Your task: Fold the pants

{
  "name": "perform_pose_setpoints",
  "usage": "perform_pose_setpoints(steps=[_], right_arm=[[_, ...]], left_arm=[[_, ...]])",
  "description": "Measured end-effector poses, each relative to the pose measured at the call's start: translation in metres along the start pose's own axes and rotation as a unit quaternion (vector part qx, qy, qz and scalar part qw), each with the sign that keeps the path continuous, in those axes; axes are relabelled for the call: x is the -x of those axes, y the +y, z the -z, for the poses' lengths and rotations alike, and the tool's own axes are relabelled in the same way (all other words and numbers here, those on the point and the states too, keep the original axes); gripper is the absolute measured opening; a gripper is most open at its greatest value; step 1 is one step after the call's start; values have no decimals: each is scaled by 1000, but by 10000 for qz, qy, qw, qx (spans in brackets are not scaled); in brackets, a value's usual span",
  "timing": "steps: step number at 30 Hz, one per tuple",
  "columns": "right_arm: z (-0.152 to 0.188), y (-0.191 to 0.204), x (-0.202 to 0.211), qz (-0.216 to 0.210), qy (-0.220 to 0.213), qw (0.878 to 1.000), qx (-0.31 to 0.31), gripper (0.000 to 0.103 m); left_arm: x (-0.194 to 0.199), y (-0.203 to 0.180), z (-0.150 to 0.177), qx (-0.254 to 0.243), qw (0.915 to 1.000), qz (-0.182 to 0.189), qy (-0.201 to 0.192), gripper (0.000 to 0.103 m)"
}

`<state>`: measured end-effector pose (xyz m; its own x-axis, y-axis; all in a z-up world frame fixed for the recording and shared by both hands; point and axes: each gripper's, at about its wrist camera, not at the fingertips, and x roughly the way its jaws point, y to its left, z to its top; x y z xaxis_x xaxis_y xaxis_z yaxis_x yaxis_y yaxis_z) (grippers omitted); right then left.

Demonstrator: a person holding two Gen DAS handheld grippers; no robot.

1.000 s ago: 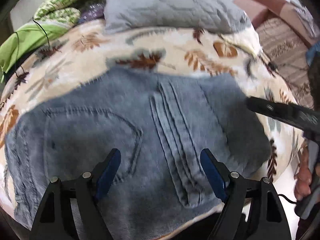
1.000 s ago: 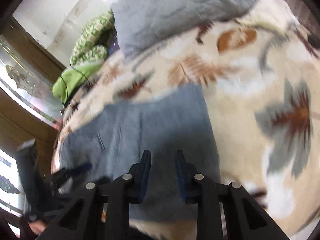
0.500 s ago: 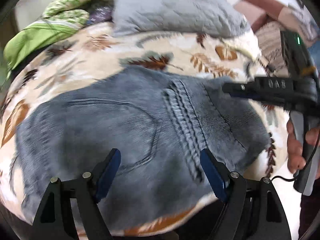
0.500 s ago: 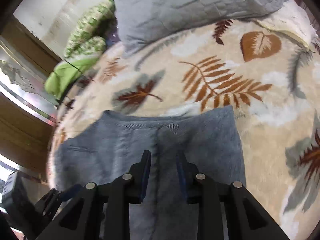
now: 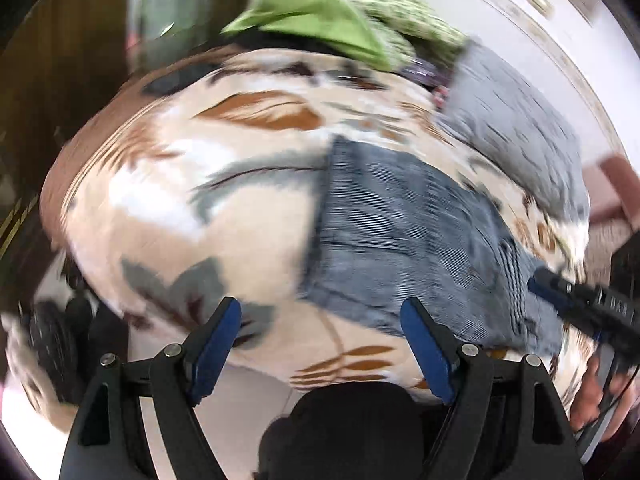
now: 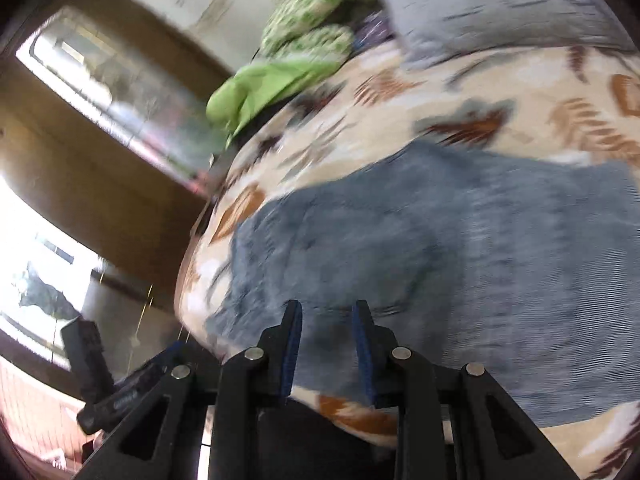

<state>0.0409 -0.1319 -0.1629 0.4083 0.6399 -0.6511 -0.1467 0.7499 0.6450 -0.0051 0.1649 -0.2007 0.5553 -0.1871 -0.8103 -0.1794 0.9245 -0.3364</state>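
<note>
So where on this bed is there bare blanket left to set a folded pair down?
The leaf-print blanket lies bare left of the folded jeans, out to its near edge. The far end is crowded: green cloth, patterned bundle, grey quilted pillow. Only a narrow strip separates jeans and pillow.

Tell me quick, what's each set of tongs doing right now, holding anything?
Left tongs: open wide, holding nothing.
Right tongs: narrow gap, open, nothing between them; the pants lie beyond on the blanket.

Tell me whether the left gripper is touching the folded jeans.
Apart. In the left wrist view the left gripper hangs open and empty over the leaf-print blanket; the jeans lie beyond its right finger.
</note>
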Motion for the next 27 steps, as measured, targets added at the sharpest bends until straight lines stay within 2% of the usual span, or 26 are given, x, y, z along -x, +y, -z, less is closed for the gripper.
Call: perform_pose_setpoints(steps=[3,6,9,11,12,14,18,20,24,27], right_arm=[[3,30,-26,11,187,9993,312,29],[6,49,-47,94,251,9983,524,29],[12,56,-73,460,343,9949,824,29],[21,49,-102,729,821,9904,843,30],[23,48,-106,778,739,9901,904,30],[23,51,-102,749,647,9902,990,30],[14,44,-81,378,520,9958,657,30],[10,39,-69,418,349,9968,578,30],[2,18,-45,325,107,9992,217,30],[-3,5,-29,388,-54,9992,95,30]], left_arm=[[-4,17,1,441,9986,274,98,82],[-15,25,5,846,9933,722,317,82],[-21,30,4,1117,9884,963,362,82],[-30,31,3,1253,9852,1068,467,82],[-35,31,1,1351,9831,1126,503,82],[-40,29,-2,1428,9805,1255,506,82],[-49,17,-8,1342,9814,1282,487,78],[-53,17,-11,1380,9804,1310,511,72],[-65,13,-13,1470,9788,1255,676,71],[-75,14,-12,1633,9746,1281,838,65]])
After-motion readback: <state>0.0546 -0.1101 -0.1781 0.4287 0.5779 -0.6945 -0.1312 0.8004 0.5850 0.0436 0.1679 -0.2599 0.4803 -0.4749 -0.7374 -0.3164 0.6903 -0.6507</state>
